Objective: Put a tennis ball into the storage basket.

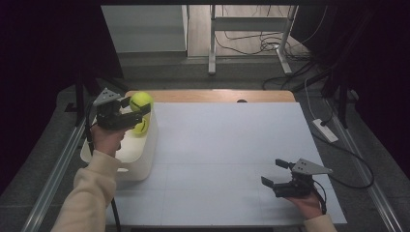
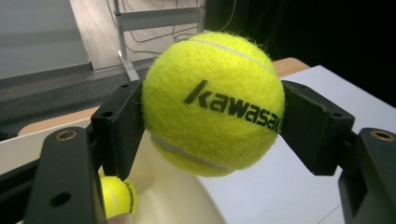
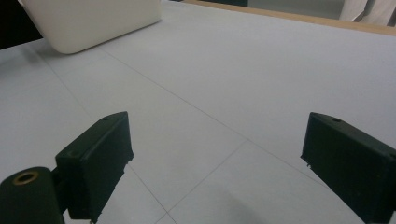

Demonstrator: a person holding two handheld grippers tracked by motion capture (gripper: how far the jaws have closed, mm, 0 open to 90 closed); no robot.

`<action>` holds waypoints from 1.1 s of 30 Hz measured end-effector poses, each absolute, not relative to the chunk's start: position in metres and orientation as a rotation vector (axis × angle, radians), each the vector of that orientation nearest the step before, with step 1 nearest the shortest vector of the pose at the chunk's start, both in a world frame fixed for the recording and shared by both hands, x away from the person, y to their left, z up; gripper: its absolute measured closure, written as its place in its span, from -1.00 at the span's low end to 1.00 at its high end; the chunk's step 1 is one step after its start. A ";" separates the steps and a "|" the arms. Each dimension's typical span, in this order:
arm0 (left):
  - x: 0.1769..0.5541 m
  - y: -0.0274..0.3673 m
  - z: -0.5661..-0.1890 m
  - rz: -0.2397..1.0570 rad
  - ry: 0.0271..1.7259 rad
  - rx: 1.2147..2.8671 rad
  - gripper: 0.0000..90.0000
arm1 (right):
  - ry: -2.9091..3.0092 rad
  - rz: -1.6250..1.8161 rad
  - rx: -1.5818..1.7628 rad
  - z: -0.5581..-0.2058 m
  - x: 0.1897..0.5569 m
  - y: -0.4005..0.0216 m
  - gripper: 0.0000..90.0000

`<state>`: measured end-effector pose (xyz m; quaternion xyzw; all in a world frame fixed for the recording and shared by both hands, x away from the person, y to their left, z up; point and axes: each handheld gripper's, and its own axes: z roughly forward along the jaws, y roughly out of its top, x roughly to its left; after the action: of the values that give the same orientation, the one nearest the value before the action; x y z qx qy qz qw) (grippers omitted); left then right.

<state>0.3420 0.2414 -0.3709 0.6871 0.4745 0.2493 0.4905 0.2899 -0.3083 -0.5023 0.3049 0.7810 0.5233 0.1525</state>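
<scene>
Left gripper [image 1: 137, 109] clenched on tennis ball [image 1: 140, 101], held above far end of white bin [image 1: 145, 159] at left; second ball [image 1: 141, 126] inside bin. Right gripper [image 1: 274, 174] released, near right on surface [image 1: 227, 145].

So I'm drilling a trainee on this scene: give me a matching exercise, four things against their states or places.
Things:
1. left gripper
2. right gripper
3. second tennis ball
4. white bin

States:
A. stands at the table's left edge
B. lies inside the bin
C. jaws open, nothing between them
D. shut on a tennis ball

Pairs: 1-D, 2-C, 3-B, 4-A
</scene>
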 end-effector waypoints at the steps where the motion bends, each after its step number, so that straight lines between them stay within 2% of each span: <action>1: 0.342 0.244 -0.372 0.604 1.161 1.666 -0.39 | 2.241 1.501 0.875 -0.502 0.290 -0.308 -0.82; 33: 0.350 0.273 -0.398 0.610 1.317 1.685 -0.39 | 2.246 1.494 0.872 -0.503 0.290 -0.307 -0.82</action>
<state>0.3502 0.2732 -0.3981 0.6793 0.5310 0.2458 0.4428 0.2905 -0.3071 -0.5031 0.3042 0.7829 0.5208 0.1528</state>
